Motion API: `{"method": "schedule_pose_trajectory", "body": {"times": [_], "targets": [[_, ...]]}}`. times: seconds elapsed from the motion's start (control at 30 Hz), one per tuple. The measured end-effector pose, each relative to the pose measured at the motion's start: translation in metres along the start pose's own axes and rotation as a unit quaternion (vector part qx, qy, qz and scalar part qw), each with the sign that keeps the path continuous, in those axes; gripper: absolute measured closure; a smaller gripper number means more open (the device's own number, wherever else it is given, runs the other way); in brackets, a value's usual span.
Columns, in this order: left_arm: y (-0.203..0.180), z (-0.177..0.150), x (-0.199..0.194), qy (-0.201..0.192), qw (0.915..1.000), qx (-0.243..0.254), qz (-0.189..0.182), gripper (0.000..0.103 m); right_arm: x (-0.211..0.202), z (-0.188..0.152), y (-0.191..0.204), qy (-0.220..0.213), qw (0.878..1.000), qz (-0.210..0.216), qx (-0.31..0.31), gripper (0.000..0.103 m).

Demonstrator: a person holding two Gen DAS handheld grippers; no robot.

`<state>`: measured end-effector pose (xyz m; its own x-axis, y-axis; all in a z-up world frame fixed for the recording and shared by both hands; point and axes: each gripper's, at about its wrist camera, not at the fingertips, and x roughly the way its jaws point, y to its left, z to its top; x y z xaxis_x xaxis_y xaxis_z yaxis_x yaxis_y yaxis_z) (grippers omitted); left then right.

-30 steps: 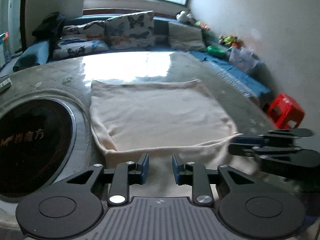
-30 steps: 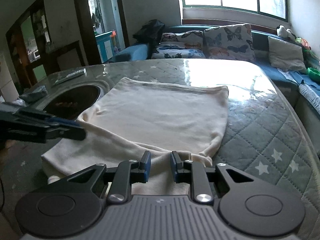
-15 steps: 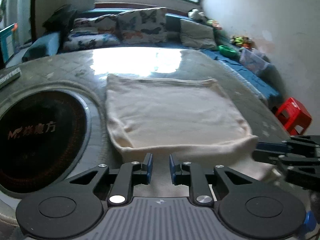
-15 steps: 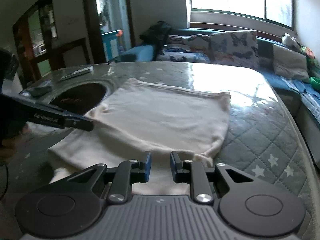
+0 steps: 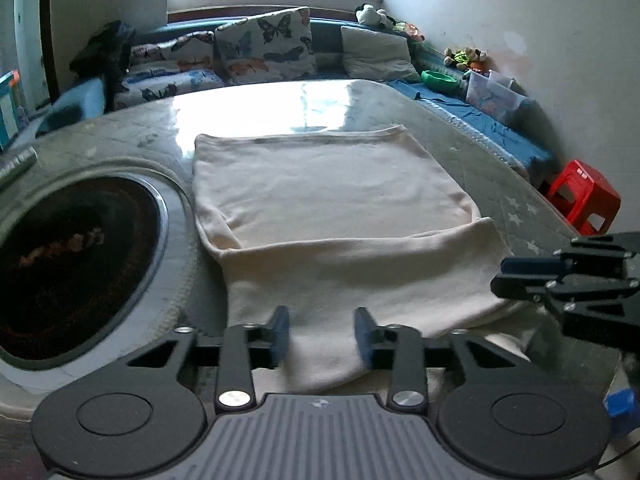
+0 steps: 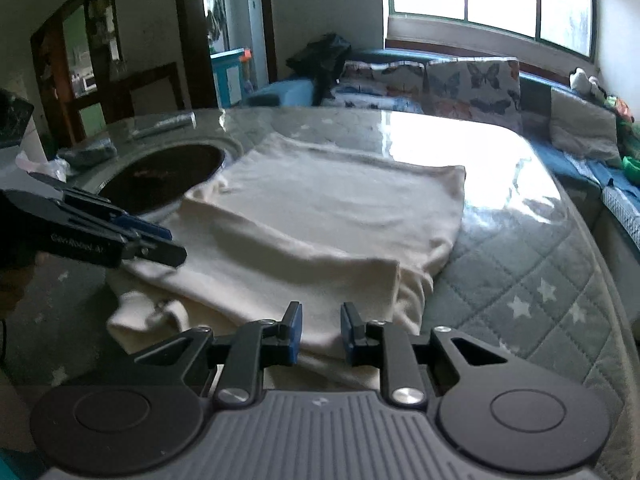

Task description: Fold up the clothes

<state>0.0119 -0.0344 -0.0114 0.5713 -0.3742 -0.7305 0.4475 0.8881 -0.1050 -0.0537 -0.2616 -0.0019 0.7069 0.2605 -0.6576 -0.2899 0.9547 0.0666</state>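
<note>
A cream garment [image 5: 320, 200] lies flat on the quilted table [image 5: 500, 184], its near part doubled forward over the body. My left gripper [image 5: 322, 334] sits at the near left edge of that flap; its jaws are opening, and cloth lies between the pads without being pressed. At the right edge of the left wrist view my right gripper [image 5: 500, 276] reaches in. In the right wrist view my right gripper [image 6: 322, 332] is shut on the near right edge of the garment [image 6: 340, 208]. The left gripper [image 6: 172, 244] shows at the left there.
A round black inset [image 5: 68, 256] with a metal rim is set in the table left of the garment. A red stool [image 5: 580, 196] stands beyond the right edge. A sofa with butterfly cushions [image 5: 264, 48] runs along the far side. A flat grey object [image 6: 164, 124] lies at the far left.
The left jaws have spread apart from the cloth. The folded flap now reaches farther over the garment. The right jaws keep the same narrow gap.
</note>
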Motion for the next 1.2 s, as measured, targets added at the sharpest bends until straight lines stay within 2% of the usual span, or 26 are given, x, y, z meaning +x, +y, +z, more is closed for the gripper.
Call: {"method": "schedule_pose_trajectory", "body": {"times": [0.1, 0.3, 0.4, 0.5, 0.63, 0.77, 0.87, 0.9, 1.0, 1.03, 1.07, 1.2], "targets": [[-0.002, -0.003, -0.007, -0.001, 1.0000, 0.008, 0.000, 0.062, 0.002, -0.002, 0.001, 0.003, 1.000, 0.001, -0.002, 0.082], [-0.005, -0.015, -0.029, -0.002, 0.9987, 0.050, 0.006, 0.055, -0.002, -0.004, -0.001, 0.004, 1.000, 0.003, 0.001, 0.081], [-0.012, -0.028, -0.044, -0.005, 0.9951, 0.099, -0.001, 0.052, -0.014, -0.004, 0.002, 0.002, 1.000, 0.002, -0.015, 0.072], [-0.024, -0.044, -0.055, -0.009, 0.9873, 0.158, -0.012, 0.049, -0.023, -0.007, 0.005, 0.009, 0.999, -0.001, -0.036, 0.071], [-0.046, -0.064, -0.053, -0.012, 0.9719, 0.235, -0.015, 0.048, -0.034, -0.015, 0.010, 0.021, 0.998, -0.005, -0.066, 0.070], [-0.053, -0.070, -0.043, -0.019, 0.9630, 0.269, -0.006, 0.049, -0.040, -0.023, 0.017, 0.033, 0.995, -0.006, -0.098, 0.070], [-0.056, -0.073, -0.037, -0.027, 0.9582, 0.285, -0.003, 0.049, -0.043, -0.027, 0.024, 0.039, 0.992, -0.005, -0.122, 0.064], [-0.057, -0.074, -0.035, -0.031, 0.9560, 0.292, -0.001, 0.051, -0.044, -0.029, 0.026, 0.040, 0.990, -0.003, -0.132, 0.063], [-0.059, -0.076, -0.029, -0.038, 0.9511, 0.306, 0.004, 0.067, -0.042, -0.033, 0.033, 0.044, 0.986, -0.001, -0.159, 0.062], [-0.058, -0.075, -0.030, -0.040, 0.9525, 0.302, 0.002, 0.079, -0.041, -0.035, 0.036, 0.046, 0.985, -0.002, -0.167, 0.061], [-0.057, -0.073, -0.030, -0.042, 0.9540, 0.297, -0.001, 0.087, -0.039, -0.036, 0.037, 0.047, 0.984, -0.003, -0.174, 0.059], [-0.046, -0.056, -0.037, -0.055, 0.9625, 0.265, -0.016, 0.089, -0.037, -0.042, 0.045, 0.040, 0.976, -0.011, -0.213, 0.050]]}}
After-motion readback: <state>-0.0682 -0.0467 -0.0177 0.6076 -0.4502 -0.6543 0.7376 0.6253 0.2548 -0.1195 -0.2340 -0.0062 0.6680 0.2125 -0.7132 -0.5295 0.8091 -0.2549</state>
